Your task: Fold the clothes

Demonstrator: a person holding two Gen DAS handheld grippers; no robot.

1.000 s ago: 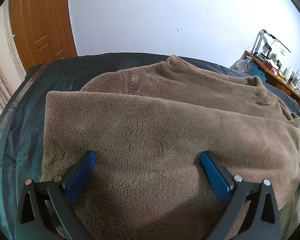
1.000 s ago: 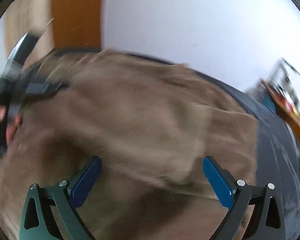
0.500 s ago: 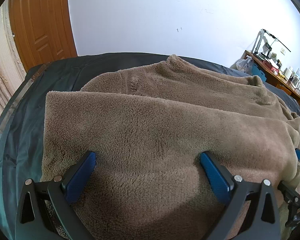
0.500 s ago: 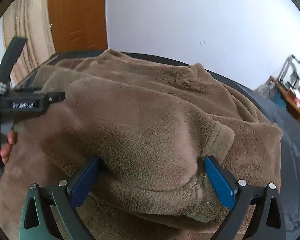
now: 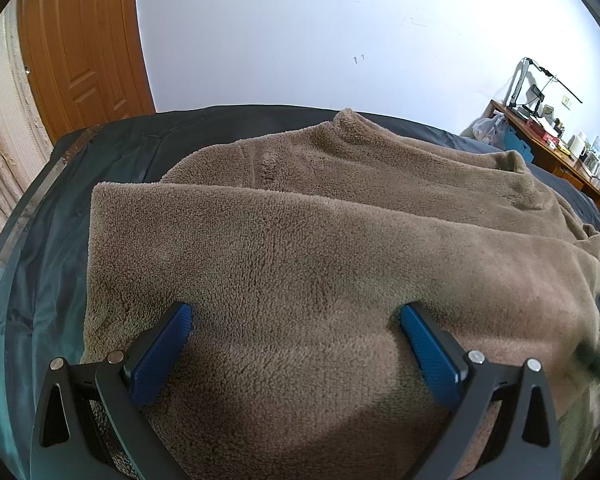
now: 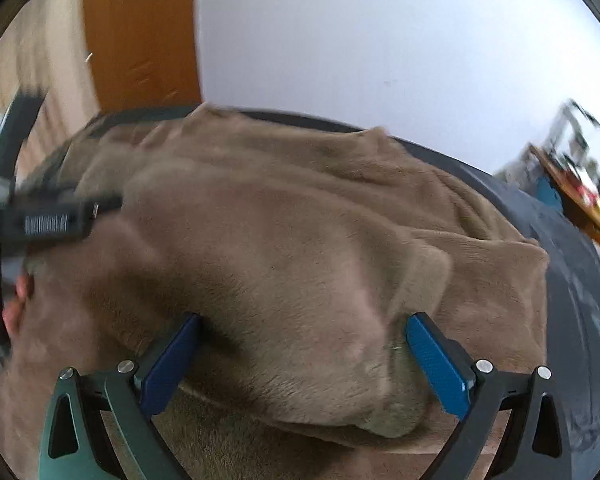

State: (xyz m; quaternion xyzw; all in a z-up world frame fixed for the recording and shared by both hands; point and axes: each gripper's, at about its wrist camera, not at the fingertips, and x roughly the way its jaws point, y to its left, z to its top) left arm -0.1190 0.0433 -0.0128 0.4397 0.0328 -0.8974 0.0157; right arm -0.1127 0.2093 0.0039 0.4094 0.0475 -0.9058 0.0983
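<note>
Both claws are spread wide, gripping nothing: the left gripper (image 5: pixel 296 320) and right gripper (image 6: pixel 302 330) press against the brown fleece garment (image 5: pixel 320 248) lying folded on the dark bed cover (image 5: pixel 40 264). The right view is motion-blurred; the garment's near edge is cut off.

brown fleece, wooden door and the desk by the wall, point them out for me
brown fleece (image 5: pixel 300 272), left wrist view, middle of the folded top layer
wooden door (image 5: pixel 84 40), left wrist view, panelled face
desk (image 5: pixel 556 156), left wrist view, cluttered wooden top at far right
</note>
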